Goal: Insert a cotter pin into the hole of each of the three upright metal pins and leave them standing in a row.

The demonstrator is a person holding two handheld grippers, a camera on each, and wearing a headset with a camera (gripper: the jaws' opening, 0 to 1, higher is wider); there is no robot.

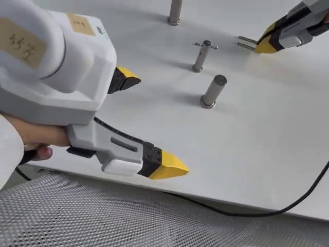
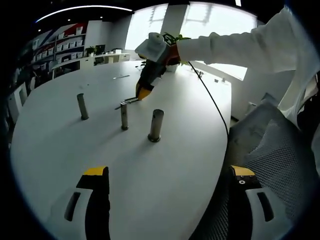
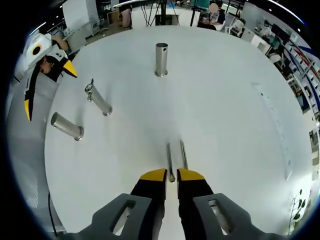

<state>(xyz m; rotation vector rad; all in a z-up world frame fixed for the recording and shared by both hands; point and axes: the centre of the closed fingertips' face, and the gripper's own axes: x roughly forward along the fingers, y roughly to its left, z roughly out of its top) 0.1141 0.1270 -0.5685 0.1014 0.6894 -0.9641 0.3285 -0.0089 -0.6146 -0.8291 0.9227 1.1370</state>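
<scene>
On the white table the three metal pins stand in a line running from 12 o'clock toward the centre of the head view: the far pin, the middle pin and the near pin, each well apart from the next. The middle pin already carries a fitted cotter pin through its top; the tops of the other two are bare. At 2 o'clock the right gripper has its jaws pinched almost together on a loose cotter pin, whose two legs point forward over the table, near the middle pin but apart from it. The left gripper fills 9 o'clock, its jaws spread wide and holding nothing, clear of the near pin. Two tan labels on its white body carry handwritten marks too blurred to read. A black cable runs along the table edge at 5 o'clock, above a grey mesh chair.
</scene>
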